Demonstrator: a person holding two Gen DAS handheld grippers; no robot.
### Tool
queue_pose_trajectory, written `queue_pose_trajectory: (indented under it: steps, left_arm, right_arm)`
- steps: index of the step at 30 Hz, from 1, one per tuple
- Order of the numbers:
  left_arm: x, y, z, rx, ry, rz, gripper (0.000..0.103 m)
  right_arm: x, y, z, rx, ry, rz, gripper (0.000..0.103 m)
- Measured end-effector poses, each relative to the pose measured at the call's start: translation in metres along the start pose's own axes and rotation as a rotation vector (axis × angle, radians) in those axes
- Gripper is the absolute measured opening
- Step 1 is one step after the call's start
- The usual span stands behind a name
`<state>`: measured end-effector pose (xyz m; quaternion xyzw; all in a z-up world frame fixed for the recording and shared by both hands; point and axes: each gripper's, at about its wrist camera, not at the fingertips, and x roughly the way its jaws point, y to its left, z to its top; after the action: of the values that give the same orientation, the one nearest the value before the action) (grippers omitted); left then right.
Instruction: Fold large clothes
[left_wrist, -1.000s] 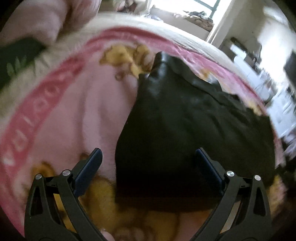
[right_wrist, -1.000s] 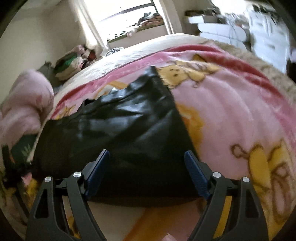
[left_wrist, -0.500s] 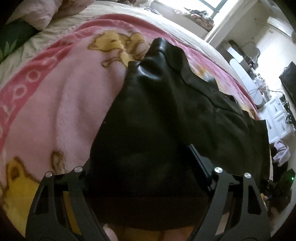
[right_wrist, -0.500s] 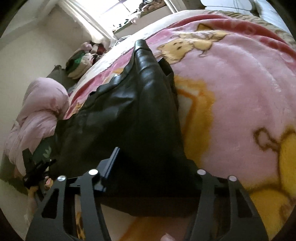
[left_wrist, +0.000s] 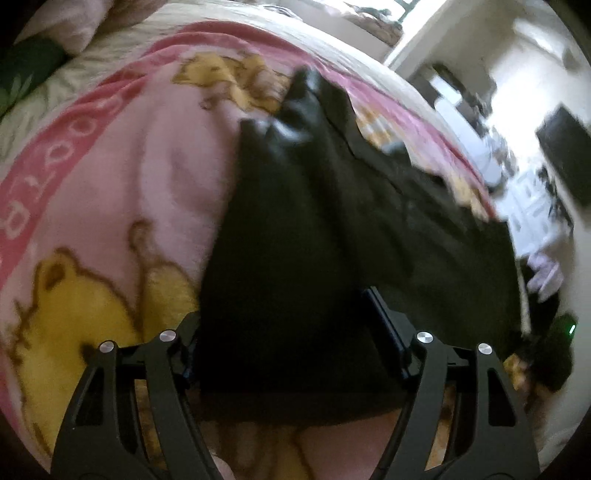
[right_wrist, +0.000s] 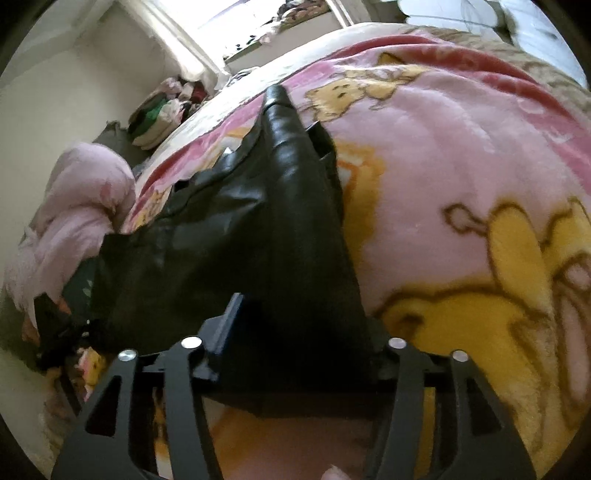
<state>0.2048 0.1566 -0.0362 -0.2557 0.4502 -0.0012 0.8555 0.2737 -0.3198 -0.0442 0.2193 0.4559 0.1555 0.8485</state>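
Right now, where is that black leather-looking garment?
The black garment lies spread on the pink bear-print blanket on the bed, its near edge between the fingers of both grippers in each wrist view.

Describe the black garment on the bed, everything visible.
The black garment looks like shiny, leather-like material, creased, with a seam running its length. It lies on the pink bear-print blanket, tapering to a point at the far end. Its near edge sits between the fingers of the left gripper and of the right gripper; whether either one pinches it is unclear.
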Motion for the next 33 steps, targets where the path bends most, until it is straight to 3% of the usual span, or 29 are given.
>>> queue_pose_trajectory:
  steps: [3, 6, 9, 14, 18, 20, 22, 24, 27, 30, 33]
  left_arm:
    - [-0.028, -0.003, 0.005, 0.004, -0.094, -0.005, 0.065]
    - [-0.049, -0.028, 0.001, 0.104, -0.179, 0.041, 0.067]
    - [-0.046, -0.054, -0.010, 0.211, -0.201, 0.094, 0.076]
    - [-0.036, -0.088, -0.030, 0.377, -0.228, 0.224, 0.079]
    - [-0.050, -0.095, -0.035, 0.369, -0.286, 0.153, 0.079]
    - [-0.045, -0.103, -0.038, 0.391, -0.269, 0.115, 0.079]
    - [-0.039, -0.116, -0.047, 0.444, -0.290, 0.155, 0.079]
    - [-0.029, -0.130, -0.052, 0.508, -0.249, 0.140, 0.079]
    - [0.005, -0.129, -0.051, 0.504, -0.141, 0.171, 0.079]
    - [0.034, -0.118, -0.046, 0.484, -0.085, 0.221, 0.085]
    - [0.048, -0.117, -0.032, 0.490, -0.098, 0.247, 0.090]
  right_arm:
    - [-0.021, 0.008, 0.008, -0.011, -0.092, -0.020, 0.070]
    - [-0.043, 0.035, 0.015, -0.127, -0.223, -0.081, 0.070]
    - [-0.042, 0.072, 0.013, -0.274, -0.272, -0.096, 0.070]
    - [-0.006, 0.122, -0.002, -0.495, -0.222, -0.168, 0.072]
    - [0.019, 0.135, -0.004, -0.525, -0.176, -0.183, 0.072]
    - [0.029, 0.135, -0.003, -0.523, -0.155, -0.194, 0.072]
    - [0.039, 0.131, -0.002, -0.507, -0.130, -0.215, 0.072]
    - [0.048, 0.124, 0.001, -0.490, -0.103, -0.260, 0.072]
    - [0.056, 0.111, 0.001, -0.486, -0.071, -0.332, 0.075]
    - [0.058, 0.092, 0.001, -0.446, -0.044, -0.322, 0.075]
    - [0.058, 0.075, 0.002, -0.391, -0.036, -0.295, 0.075]
